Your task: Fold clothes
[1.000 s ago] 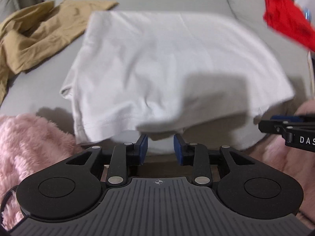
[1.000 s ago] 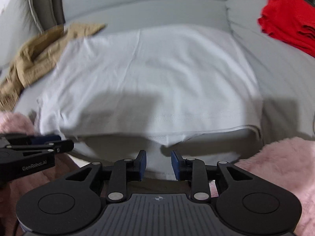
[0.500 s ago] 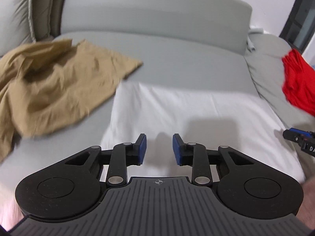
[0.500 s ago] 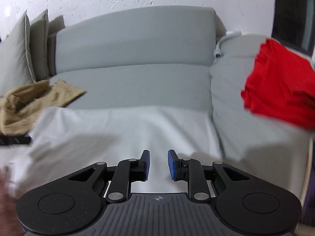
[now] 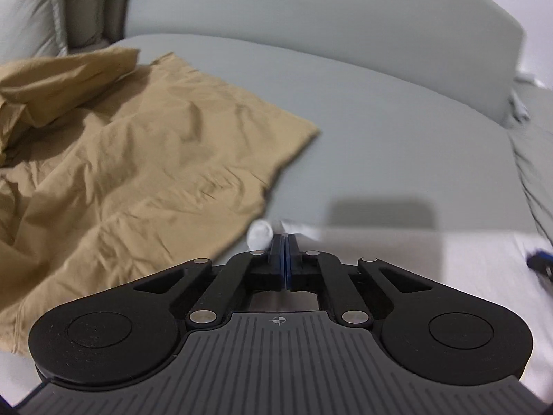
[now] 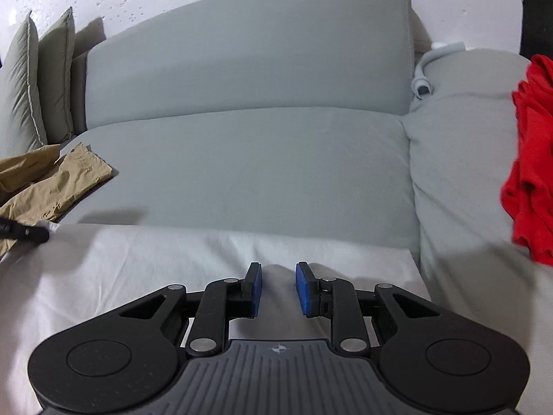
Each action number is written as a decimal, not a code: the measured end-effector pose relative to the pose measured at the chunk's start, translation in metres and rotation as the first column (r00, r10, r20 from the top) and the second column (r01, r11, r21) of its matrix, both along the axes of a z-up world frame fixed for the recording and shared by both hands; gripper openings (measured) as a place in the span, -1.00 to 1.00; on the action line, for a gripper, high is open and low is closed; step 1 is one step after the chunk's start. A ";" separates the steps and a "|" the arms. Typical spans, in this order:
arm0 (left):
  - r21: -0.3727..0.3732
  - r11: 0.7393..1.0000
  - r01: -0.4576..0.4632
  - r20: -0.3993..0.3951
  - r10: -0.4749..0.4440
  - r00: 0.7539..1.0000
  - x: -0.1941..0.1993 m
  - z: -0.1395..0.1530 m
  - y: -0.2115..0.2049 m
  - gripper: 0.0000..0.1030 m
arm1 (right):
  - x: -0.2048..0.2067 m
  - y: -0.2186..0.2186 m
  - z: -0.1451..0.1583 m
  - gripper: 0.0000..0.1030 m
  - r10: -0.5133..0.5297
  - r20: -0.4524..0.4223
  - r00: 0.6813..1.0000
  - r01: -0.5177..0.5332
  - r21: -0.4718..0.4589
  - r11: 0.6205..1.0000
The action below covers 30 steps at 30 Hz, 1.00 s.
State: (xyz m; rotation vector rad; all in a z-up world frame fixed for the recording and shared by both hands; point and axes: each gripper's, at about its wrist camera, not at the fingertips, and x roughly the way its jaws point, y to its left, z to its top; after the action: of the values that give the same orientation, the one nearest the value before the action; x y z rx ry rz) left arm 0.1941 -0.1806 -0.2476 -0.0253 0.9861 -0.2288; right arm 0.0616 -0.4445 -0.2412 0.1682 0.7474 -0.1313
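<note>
A: Where is the flat white cotton garment (image 6: 207, 263)?

B: Spread over the front of the grey fabric sofa seat (image 6: 249, 159), from about eight o'clock round to four o'clock in the right wrist view, its far edge running straight across.

A: And the left gripper (image 5: 285, 242)?

B: Its blue pads are closing, almost together, with white cloth puckered up around the tips at the garment's far corner. A small white fold sticks out at eleven o'clock of the tips. It looks pinched on that corner.

A: The right gripper (image 6: 278, 285)?

B: Its jaws are opening, a narrow gap between the blue pads (image 6: 306, 290). White cloth lies beneath the gap, yet the pads do not press on it.

A: What else is on the sofa?

B: A crumpled tan cotton garment (image 5: 131, 159) at nine to ten o'clock in the left view, its corner just beside the white corner. A bunched red garment (image 6: 528, 166) sits on the grey sofa arm at three o'clock in the right view. Two grey cushions (image 6: 38, 79) stand at ten o'clock.
</note>
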 end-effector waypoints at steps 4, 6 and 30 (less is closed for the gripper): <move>0.072 0.984 -0.162 0.054 0.158 0.986 0.007 0.009 0.019 -0.82 | -0.005 -0.009 0.013 -0.54 -0.041 0.046 0.998 0.040 0.023 0.999; 0.104 0.978 -0.183 0.079 0.175 0.981 0.004 0.017 0.027 -0.78 | -0.010 -0.018 0.021 -0.53 -0.093 0.074 0.993 0.091 0.029 0.995; 0.250 0.936 0.249 0.089 -0.278 0.956 -0.088 0.013 -0.081 -0.24 | -0.012 -0.057 0.006 -0.55 -0.360 -0.097 0.928 0.358 -0.043 0.933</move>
State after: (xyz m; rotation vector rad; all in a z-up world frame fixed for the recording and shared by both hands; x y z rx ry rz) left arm 0.1062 -0.2620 -0.2345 0.3387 0.8863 -0.3538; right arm 0.0497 -0.5013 -0.2357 0.2759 0.8123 -0.5020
